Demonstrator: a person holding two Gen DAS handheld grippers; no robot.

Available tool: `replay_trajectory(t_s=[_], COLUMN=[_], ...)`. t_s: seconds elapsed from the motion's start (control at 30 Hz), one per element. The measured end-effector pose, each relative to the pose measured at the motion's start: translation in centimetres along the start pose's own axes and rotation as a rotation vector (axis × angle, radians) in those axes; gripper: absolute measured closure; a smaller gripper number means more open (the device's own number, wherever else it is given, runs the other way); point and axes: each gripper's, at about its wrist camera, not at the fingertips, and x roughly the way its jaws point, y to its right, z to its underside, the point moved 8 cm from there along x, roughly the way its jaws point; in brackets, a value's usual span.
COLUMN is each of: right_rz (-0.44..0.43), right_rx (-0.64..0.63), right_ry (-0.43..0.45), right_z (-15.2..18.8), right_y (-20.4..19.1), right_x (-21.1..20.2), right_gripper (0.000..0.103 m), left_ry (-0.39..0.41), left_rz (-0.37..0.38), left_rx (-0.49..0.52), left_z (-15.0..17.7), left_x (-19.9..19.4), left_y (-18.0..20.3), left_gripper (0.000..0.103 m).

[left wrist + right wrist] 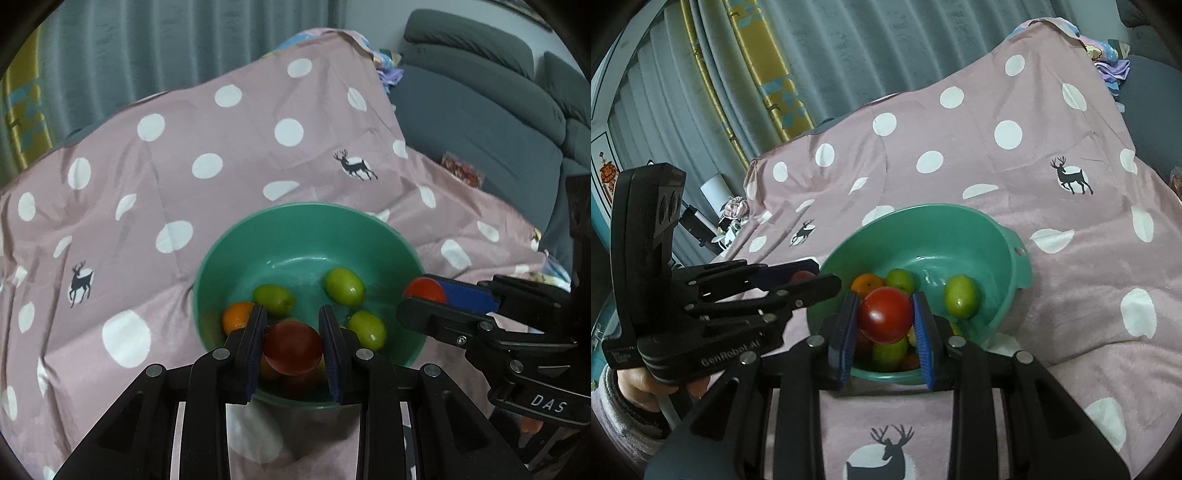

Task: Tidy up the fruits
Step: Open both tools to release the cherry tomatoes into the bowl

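Judging from the left wrist view, the sorting looks well along: the green bowl (pixel 236 254) on the pink polka-dot cloth (pixel 110 221) already holds three green fruits, one at (pixel 344 285), and an orange one (pixel 238 314) by its near-left wall. No loose fruit shows on the cloth. What is left seems to be dropping the two fruits in hand. The left gripper (pixel 293 347) has its jaws closed partway onto a red tomato (pixel 293 347), which sits squarely between the blue pads, over the bowl's near rim. At right, the right gripper (pixel 424 293) pinches a second red tomato (pixel 424 290) at the bowl's right rim.

From the right wrist view, the right gripper (pixel 886 315) clamps its red tomato (pixel 886 314) centred between the pads, above the near part of the bowl (pixel 993 236), with green and reddish fruit heaped underneath. The left gripper (pixel 809 282) reaches in from the left, a bit of red showing between its fingers at the bowl's left rim.
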Motion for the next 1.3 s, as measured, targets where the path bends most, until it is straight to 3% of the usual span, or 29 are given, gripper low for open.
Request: replay_trajectory(t_s=[1.3], right_rz=[0.119], right_rx=[-0.099], right_ry=[-0.172], right_z=[-0.6], right_y=[2.2], right_x=[5.8], right_gripper=[0.073], left_ry=[-0.161], left_rz=[-0.084], left_rx=[0.107], left_z=[0.3], left_x=[6.5], left_y=[-0.8], left_gripper=[0.074])
